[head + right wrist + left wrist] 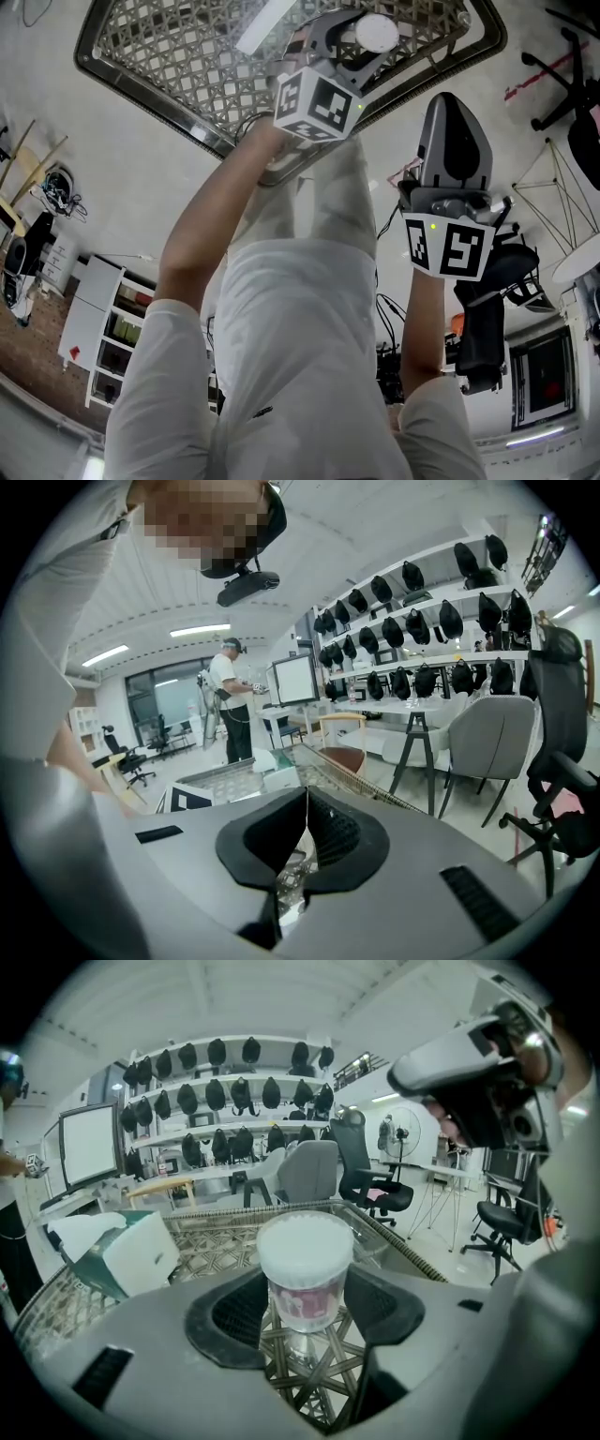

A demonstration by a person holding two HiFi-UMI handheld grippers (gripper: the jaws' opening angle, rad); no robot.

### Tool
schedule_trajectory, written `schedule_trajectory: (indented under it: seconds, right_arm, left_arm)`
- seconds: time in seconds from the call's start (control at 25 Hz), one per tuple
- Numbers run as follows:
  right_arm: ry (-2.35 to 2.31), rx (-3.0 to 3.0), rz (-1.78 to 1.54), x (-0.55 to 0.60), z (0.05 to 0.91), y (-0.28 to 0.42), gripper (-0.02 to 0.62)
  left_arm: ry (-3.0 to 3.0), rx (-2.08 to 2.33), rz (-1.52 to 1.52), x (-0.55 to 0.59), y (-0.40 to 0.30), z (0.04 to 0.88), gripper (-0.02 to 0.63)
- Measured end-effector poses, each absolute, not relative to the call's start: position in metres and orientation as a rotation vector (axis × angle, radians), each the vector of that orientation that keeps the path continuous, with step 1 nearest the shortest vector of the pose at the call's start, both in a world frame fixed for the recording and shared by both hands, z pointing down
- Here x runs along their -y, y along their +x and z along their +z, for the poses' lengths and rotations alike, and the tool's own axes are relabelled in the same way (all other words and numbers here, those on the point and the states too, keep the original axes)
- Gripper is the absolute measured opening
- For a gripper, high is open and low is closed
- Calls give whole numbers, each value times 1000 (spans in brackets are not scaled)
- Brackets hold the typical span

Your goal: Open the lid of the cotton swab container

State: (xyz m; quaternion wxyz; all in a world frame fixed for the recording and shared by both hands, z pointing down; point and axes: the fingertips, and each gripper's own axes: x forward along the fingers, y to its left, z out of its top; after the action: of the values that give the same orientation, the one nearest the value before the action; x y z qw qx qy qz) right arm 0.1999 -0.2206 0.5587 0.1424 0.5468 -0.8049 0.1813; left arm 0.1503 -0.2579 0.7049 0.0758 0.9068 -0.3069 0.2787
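Left gripper view: left tool (305, 1309) jaws wide, flanking the cotton swab container (304, 1290). It stands upright on the lattice tabletop (217, 1241), white lid (305, 1246) on. Pad contact unclear. Right tool (306, 808): jaws together, empty.

cotton swab container (306, 1269) on table (211, 1246), between left gripper (305, 1309) jaws; tissue box (127, 1252) left of it

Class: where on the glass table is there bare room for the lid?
The table is bare between tissue box and cotton swab container, and right of the container toward its rim. Crowded: the left gripper flanks the container.
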Motion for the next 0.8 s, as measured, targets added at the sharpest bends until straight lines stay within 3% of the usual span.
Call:
schedule_trajectory:
  seconds: [0.48,0.8]
  right_arm:
    - [1607,2334,493,211,539,193,0]
    - [1630,2350,438,187,506,176,0]
  left_arm:
    - [2690,905,758,245,137,672,250]
    - [2757,909,709,215,114,607,249]
